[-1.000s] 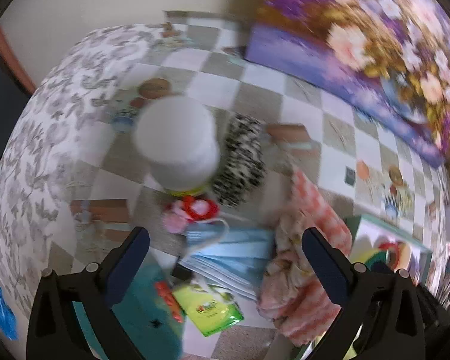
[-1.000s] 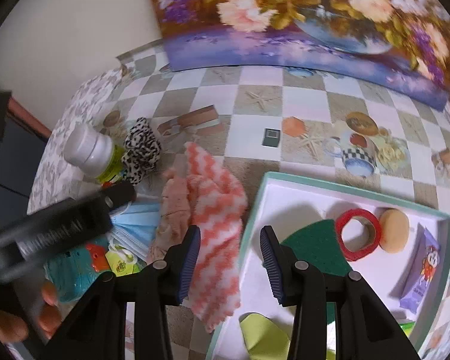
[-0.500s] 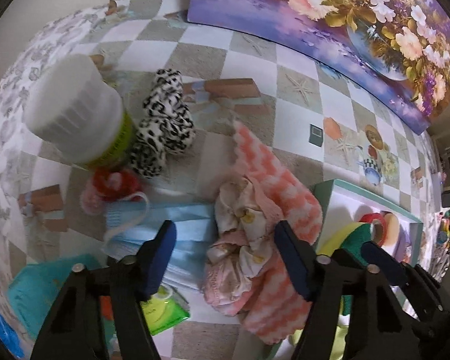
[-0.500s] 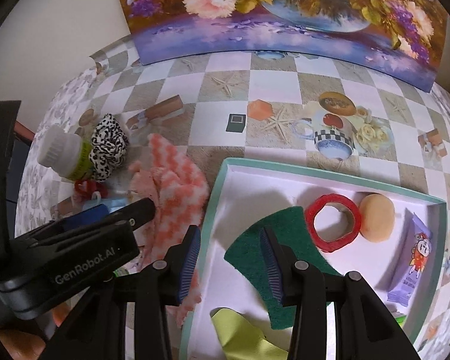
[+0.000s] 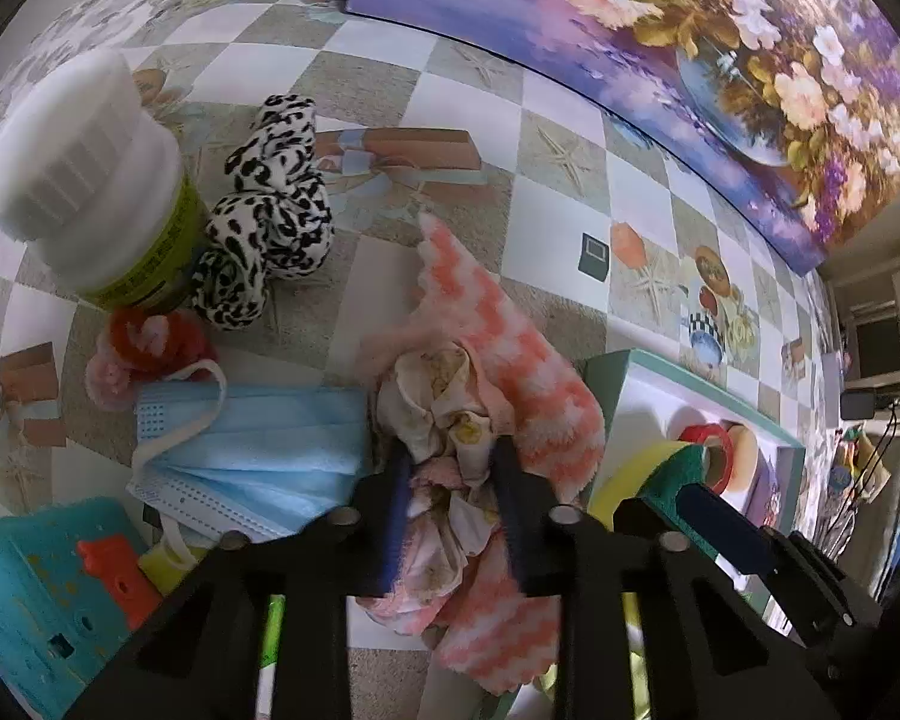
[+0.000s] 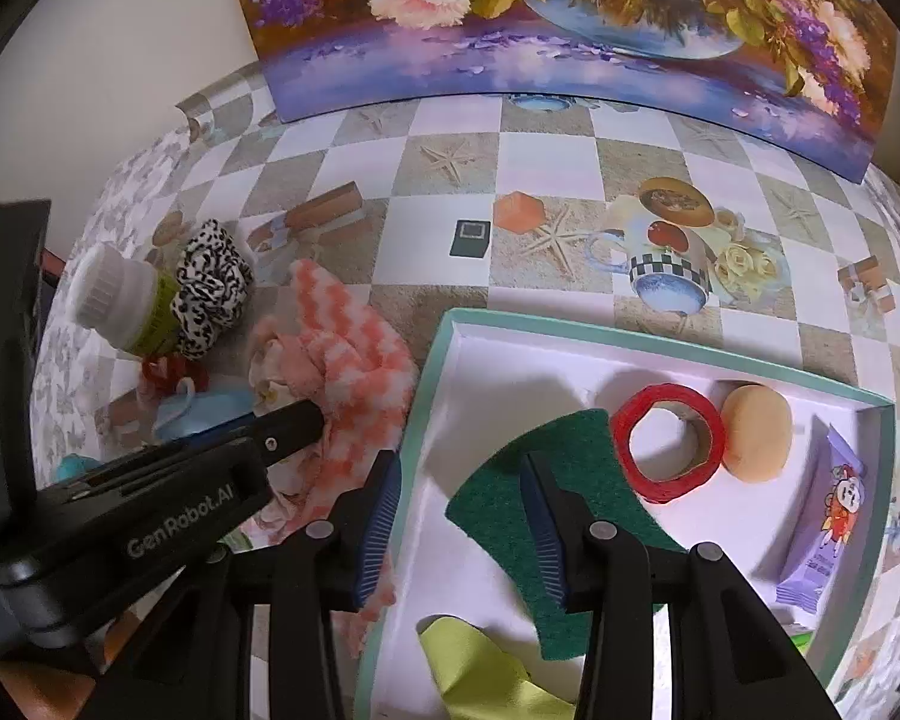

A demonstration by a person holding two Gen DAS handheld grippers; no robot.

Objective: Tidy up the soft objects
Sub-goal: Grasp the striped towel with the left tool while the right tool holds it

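Observation:
My left gripper [image 5: 450, 468] is shut on a crumpled floral cloth [image 5: 444, 414] that lies on a pink and white zigzag towel [image 5: 498, 348]. A black and white leopard scrunchie [image 5: 270, 210], a red scrunchie [image 5: 150, 336] and a blue face mask [image 5: 264, 450] lie to the left. My right gripper [image 6: 462, 480] is open over the left edge of the white tray [image 6: 444, 348], empty. In the tray lie a green scouring pad [image 6: 558, 480], a red tape ring [image 6: 666, 444], a round beige sponge [image 6: 756, 438] and a yellow-green cloth [image 6: 480, 672].
A white-capped bottle [image 5: 90, 180] stands beside the leopard scrunchie. A teal toy [image 5: 36, 600] lies at the lower left. A purple snack packet [image 6: 822, 516] lies in the tray's right side. A flower painting [image 6: 570, 18] leans at the back of the checkered tablecloth.
My left gripper has moved right and down from the bottle side onto the floral cloth and closed on it. My right gripper has shifted right, over the tray's edge.

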